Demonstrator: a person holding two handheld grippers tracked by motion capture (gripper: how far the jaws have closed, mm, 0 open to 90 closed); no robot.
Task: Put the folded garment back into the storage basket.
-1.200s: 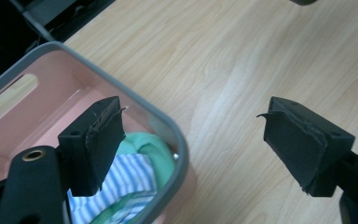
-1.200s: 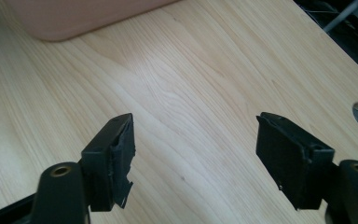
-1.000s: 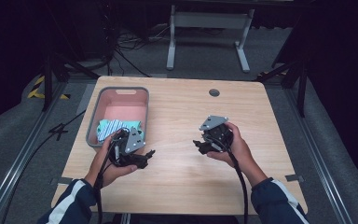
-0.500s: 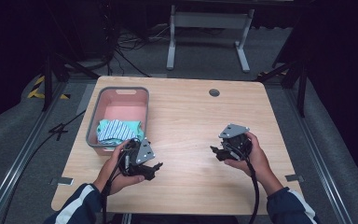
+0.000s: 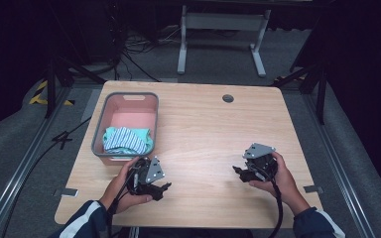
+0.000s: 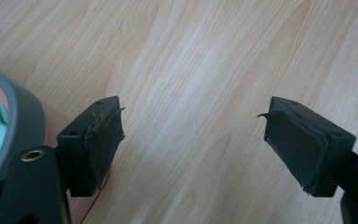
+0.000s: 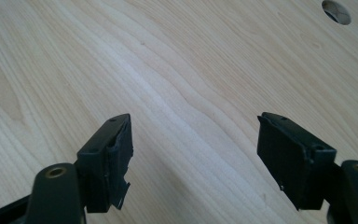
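Both grippers, left (image 5: 164, 187) and right (image 5: 236, 171), have drawn back toward the desk's (image 5: 213, 124) near edge, jaws apart and empty, leaving the striped cloth (image 5: 126, 139) in the basket (image 5: 99, 134), so the putting-away looks finished.

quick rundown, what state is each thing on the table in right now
left tongs: open, nothing between the jaws, low over the table beside the bin
right tongs: open, nothing held, over bare wood
bin: upright, cloth inside
striped cloth: bunched up at the near end of the bin
table: bare wood, cable hole uncovered
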